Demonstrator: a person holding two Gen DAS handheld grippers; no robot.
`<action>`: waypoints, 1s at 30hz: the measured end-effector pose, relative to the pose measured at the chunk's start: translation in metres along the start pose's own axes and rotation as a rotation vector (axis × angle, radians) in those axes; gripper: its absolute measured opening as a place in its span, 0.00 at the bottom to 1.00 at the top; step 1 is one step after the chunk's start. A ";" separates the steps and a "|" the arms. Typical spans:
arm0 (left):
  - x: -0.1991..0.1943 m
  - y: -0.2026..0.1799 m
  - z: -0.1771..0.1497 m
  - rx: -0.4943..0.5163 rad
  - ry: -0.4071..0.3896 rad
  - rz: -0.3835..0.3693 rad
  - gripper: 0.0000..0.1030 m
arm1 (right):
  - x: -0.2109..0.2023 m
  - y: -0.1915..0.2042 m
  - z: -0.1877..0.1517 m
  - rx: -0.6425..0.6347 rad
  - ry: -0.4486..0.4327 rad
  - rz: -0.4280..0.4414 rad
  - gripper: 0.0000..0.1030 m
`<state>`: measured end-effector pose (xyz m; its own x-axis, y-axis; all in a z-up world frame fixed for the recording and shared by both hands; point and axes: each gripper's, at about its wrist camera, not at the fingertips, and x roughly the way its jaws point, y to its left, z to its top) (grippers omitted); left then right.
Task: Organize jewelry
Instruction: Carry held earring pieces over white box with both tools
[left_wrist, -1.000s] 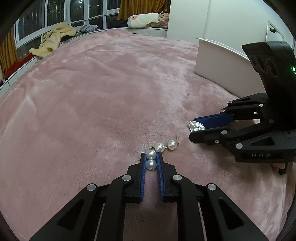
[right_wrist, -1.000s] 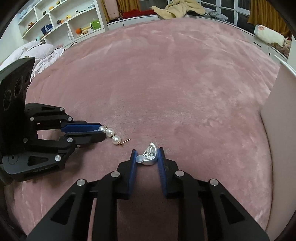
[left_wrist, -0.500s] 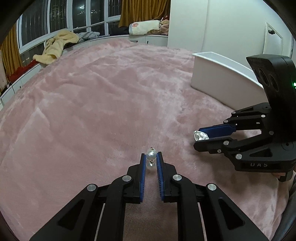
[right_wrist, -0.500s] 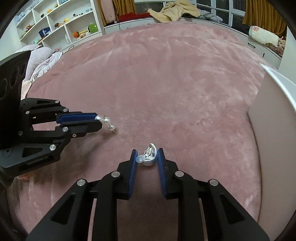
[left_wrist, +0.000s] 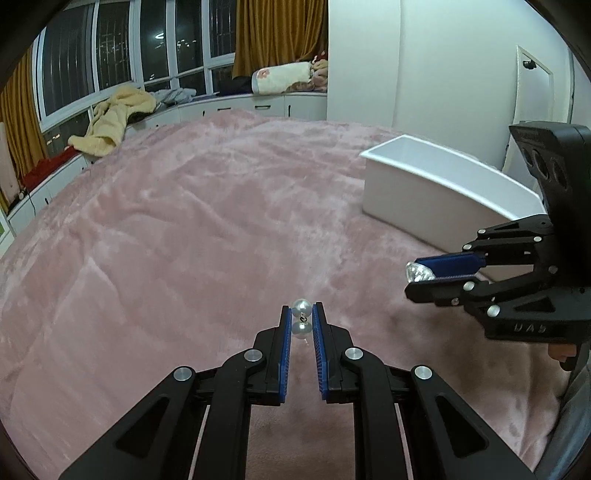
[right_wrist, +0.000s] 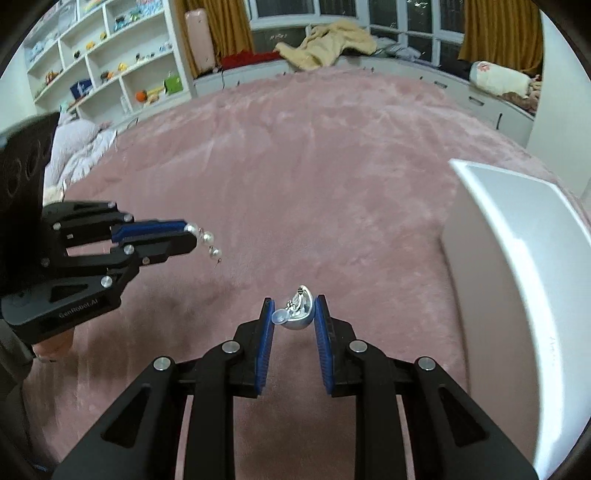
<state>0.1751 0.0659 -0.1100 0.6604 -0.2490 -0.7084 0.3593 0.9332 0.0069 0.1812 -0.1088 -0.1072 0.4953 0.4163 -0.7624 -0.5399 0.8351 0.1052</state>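
pearl earring (left_wrist: 300, 318) dangling, lifted | silver earring (right_wrist: 298, 314) lifted | white box (right_wrist: 517, 266) open, on blanket

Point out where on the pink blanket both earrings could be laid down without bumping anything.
The broad pink blanket ahead of both grippers is bare, from the white box on the right across to the far window bench. The crowded spot is near the box wall, beside the right gripper holding the silver earring. The left gripper holds the pearl earring.

Left wrist view: close behind the left gripper (left_wrist: 301, 317), facing across the pink blanket (left_wrist: 184, 229) toward windows.
Right wrist view: close behind the right gripper (right_wrist: 293, 314), facing shelves.
Shared: blanket, white box (right_wrist: 517, 258), each other's gripper.
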 end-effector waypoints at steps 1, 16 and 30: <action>-0.003 -0.002 0.003 0.003 -0.006 -0.003 0.16 | -0.009 -0.001 0.003 0.006 -0.019 -0.007 0.22; -0.023 -0.066 0.067 0.095 -0.096 -0.046 0.16 | -0.085 -0.050 -0.001 0.110 -0.098 -0.123 0.22; -0.027 -0.143 0.108 0.182 -0.133 -0.100 0.16 | -0.148 -0.105 -0.033 0.208 -0.149 -0.216 0.22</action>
<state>0.1769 -0.0891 -0.0155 0.6923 -0.3813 -0.6126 0.5323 0.8431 0.0768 0.1422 -0.2694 -0.0262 0.6854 0.2570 -0.6813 -0.2687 0.9589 0.0913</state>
